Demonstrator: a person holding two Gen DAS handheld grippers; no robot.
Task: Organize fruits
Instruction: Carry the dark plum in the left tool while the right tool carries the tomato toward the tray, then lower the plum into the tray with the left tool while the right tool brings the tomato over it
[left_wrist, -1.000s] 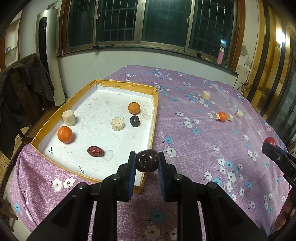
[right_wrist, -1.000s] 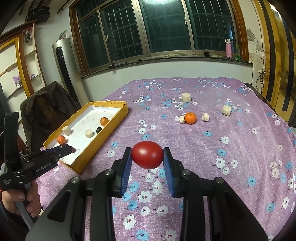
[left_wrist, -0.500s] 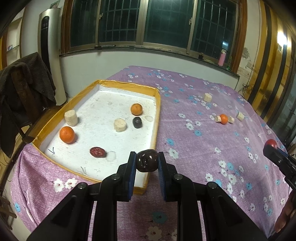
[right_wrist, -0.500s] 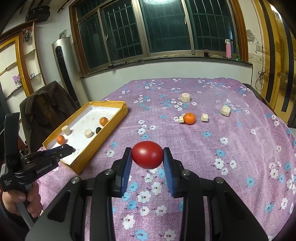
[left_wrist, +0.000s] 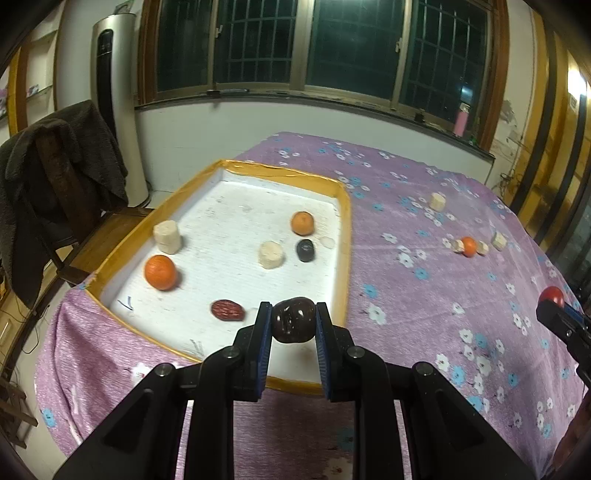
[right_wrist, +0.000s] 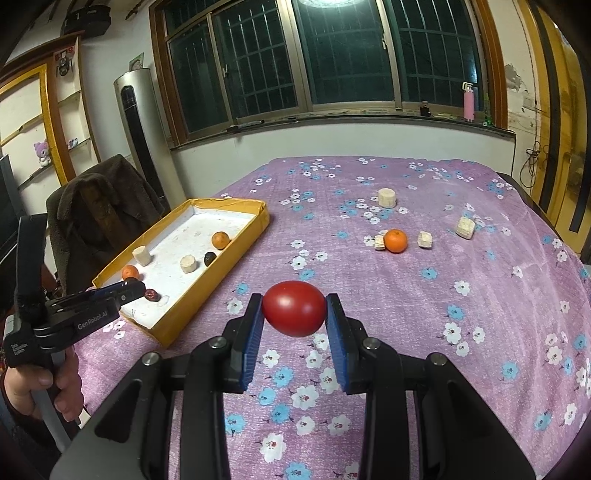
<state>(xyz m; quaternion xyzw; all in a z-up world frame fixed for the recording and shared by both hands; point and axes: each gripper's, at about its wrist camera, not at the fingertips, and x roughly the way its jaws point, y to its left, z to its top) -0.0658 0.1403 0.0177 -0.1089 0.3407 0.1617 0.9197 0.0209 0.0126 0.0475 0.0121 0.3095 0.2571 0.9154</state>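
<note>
My left gripper (left_wrist: 293, 320) is shut on a dark brown round fruit (left_wrist: 293, 319), held over the near right corner of the yellow-rimmed white tray (left_wrist: 345, 236). In the tray lie two oranges (left_wrist: 160, 272) (left_wrist: 302, 222), two pale cylinders (left_wrist: 167, 236), a red date (left_wrist: 227, 309) and a small black fruit (left_wrist: 305, 250). My right gripper (right_wrist: 294, 309) is shut on a red tomato (right_wrist: 294, 308) above the purple floral cloth (right_wrist: 424, 306). An orange (right_wrist: 395, 240) with pale chunks (right_wrist: 424, 239) beside it lies farther out on the cloth.
A chair draped with a dark coat (left_wrist: 55, 173) stands left of the table. A tall white floor unit (left_wrist: 114, 110) is by the window wall. The tray (right_wrist: 255, 229) sits at the table's left edge. A hand (right_wrist: 40, 391) holds the left gripper (right_wrist: 136, 290).
The left gripper's view has tilted up slightly, so the tray sits lower in the picture. Both grips hold as before.
</note>
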